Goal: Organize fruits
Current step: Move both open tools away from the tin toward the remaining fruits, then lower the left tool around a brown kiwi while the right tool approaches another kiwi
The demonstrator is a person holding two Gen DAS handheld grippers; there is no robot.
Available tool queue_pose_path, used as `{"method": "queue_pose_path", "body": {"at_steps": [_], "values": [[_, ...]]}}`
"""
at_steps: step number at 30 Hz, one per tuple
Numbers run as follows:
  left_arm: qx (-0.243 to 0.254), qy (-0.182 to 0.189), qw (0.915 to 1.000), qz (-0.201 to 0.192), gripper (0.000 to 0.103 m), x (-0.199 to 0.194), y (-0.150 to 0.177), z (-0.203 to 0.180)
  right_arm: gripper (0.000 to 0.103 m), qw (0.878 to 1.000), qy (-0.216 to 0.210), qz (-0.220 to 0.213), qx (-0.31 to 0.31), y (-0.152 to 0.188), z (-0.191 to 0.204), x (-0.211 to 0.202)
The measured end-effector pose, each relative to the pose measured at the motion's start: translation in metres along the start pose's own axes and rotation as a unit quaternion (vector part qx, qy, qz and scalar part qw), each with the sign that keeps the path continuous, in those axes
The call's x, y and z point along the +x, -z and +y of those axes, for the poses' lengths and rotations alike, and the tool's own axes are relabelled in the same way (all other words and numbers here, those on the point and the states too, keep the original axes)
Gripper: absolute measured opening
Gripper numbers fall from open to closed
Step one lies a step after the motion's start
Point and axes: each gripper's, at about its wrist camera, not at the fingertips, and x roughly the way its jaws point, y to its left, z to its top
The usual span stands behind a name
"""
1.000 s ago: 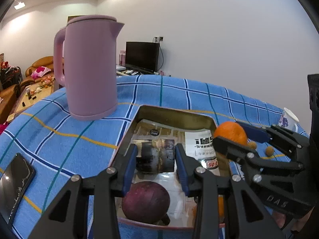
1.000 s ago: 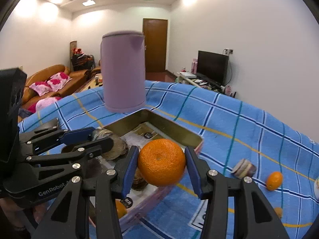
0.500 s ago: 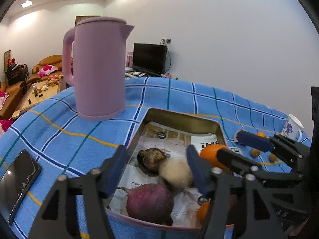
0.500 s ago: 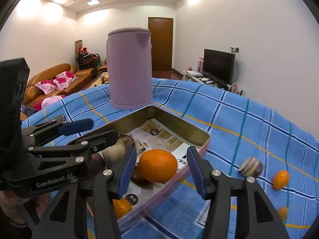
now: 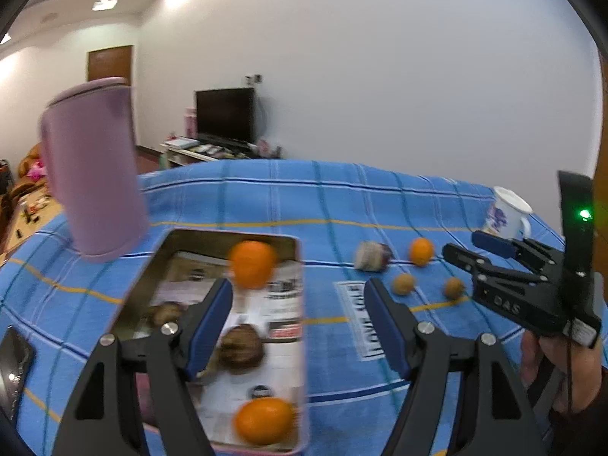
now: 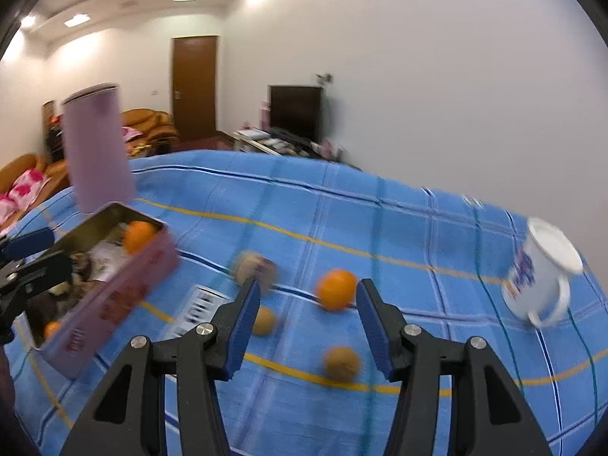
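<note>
A metal tin [image 5: 292, 304] [image 6: 114, 296] lined with printed paper sits on the blue checked cloth. It holds two oranges [image 5: 252, 269] [image 5: 264, 420] and brown fruits [image 5: 241, 345]. My left gripper [image 5: 298, 326] is open and empty over the tin's right rim. My right gripper [image 6: 306, 326] [image 5: 478, 247] is open and empty above loose fruit on the cloth: a small orange [image 6: 336, 288] [image 5: 421, 250], a cut purple fruit [image 6: 254, 266] [image 5: 372, 256], and two small brown fruits [image 6: 342, 363] [image 6: 264, 321].
A pink kettle [image 5: 91, 174] [image 6: 97, 152] stands behind the tin. A white mug [image 6: 543, 273] [image 5: 507, 214] sits at the right of the cloth. A phone [image 5: 11, 364] lies at the left edge. A printed label [image 5: 361, 315] lies on the cloth beside the tin.
My right gripper let go of the orange into the tin and swung right over the loose fruit. My left gripper opened, dropped its fruit into the tin, and shifted right.
</note>
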Motion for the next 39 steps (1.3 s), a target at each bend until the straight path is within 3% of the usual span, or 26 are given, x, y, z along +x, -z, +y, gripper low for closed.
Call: {"method": "queue_pose_path", "body": {"at_steps": [7,13,20,22,24,26,31,32,39], "values": [[0.033,0.015,0.9987,0.035,0.074,0.029,-0.002,-0.041,0.054,0.996,-0.016,0.074,0.051,0.016,-0.032,0.027],[0.049,0.022,0.9969,0.058,0.074,0.052,-0.003,-0.066,0.054,0.994,-0.028,0.094,0.051,0.019,-0.029,0.037],[0.052,0.034,0.9945,0.084,0.072,0.076,-0.006,-0.082,0.030,0.987,-0.044,0.136,0.071,0.026,-0.037,0.053],[0.054,0.041,0.9935,0.091,0.072,0.082,-0.005,-0.087,0.030,0.987,-0.044,0.133,0.073,0.027,-0.038,0.051],[0.055,0.048,0.9922,0.101,0.069,0.090,-0.004,-0.092,0.030,0.988,-0.040,0.127,0.075,0.027,-0.038,0.049],[0.056,0.060,0.9897,0.117,0.056,0.101,-0.004,-0.096,0.030,0.989,-0.031,0.120,0.081,0.027,-0.040,0.046],[0.061,0.077,0.9848,0.144,0.039,0.122,-0.006,-0.107,0.030,0.989,-0.018,0.105,0.103,0.026,-0.052,0.039],[0.059,0.077,0.9841,0.148,0.031,0.126,-0.006,-0.107,0.030,0.989,-0.018,0.103,0.103,0.026,-0.052,0.039],[0.047,0.089,0.9830,0.154,0.029,0.128,-0.005,-0.102,0.030,0.991,-0.027,0.088,0.100,0.025,-0.053,0.031]]}}
